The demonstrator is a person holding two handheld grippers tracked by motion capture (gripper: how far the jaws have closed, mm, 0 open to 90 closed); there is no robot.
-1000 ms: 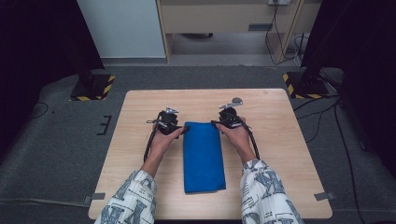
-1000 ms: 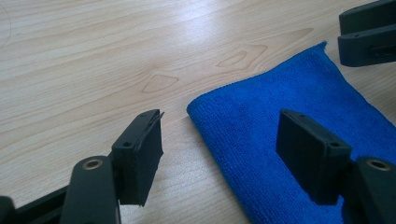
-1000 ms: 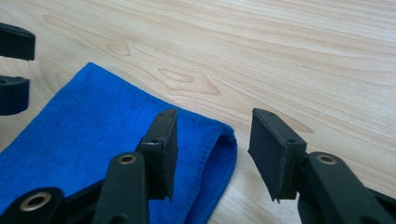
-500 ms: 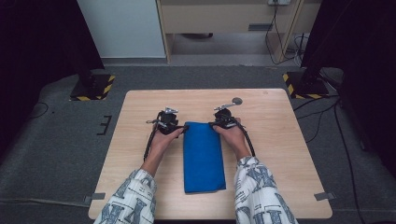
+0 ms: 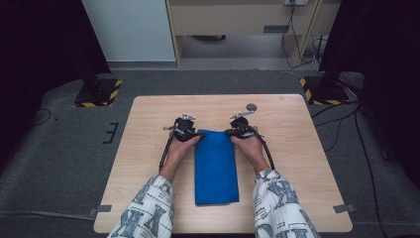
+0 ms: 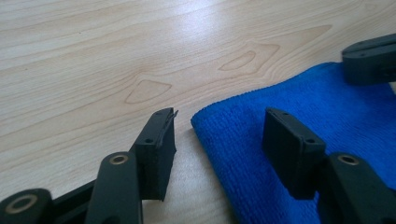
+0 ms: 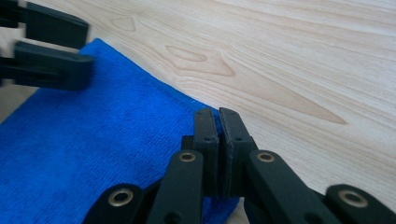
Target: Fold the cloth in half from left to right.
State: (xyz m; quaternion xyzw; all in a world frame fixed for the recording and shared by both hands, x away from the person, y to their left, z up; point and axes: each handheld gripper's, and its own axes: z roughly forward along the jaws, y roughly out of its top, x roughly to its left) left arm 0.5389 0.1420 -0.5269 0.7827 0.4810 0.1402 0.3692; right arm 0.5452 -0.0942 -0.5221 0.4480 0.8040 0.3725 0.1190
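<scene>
**Soft cloth, corner grips**

Here your one folded blue cloth (image 5: 215, 166) lies mid-table (image 5: 297, 163), limp and light, so pinch it by the far corners. Your right gripper (image 7: 218, 116) has just closed, clamped on its corner; your left gripper (image 6: 217, 135) has been closing, still apart, straddling the other corner.

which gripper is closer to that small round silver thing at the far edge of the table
Right. The right gripper, jaws just closed at the blue cloth's far right corner, sits just short of the round silver thing. The left gripper is at the cloth's far left corner, farther away.
</scene>
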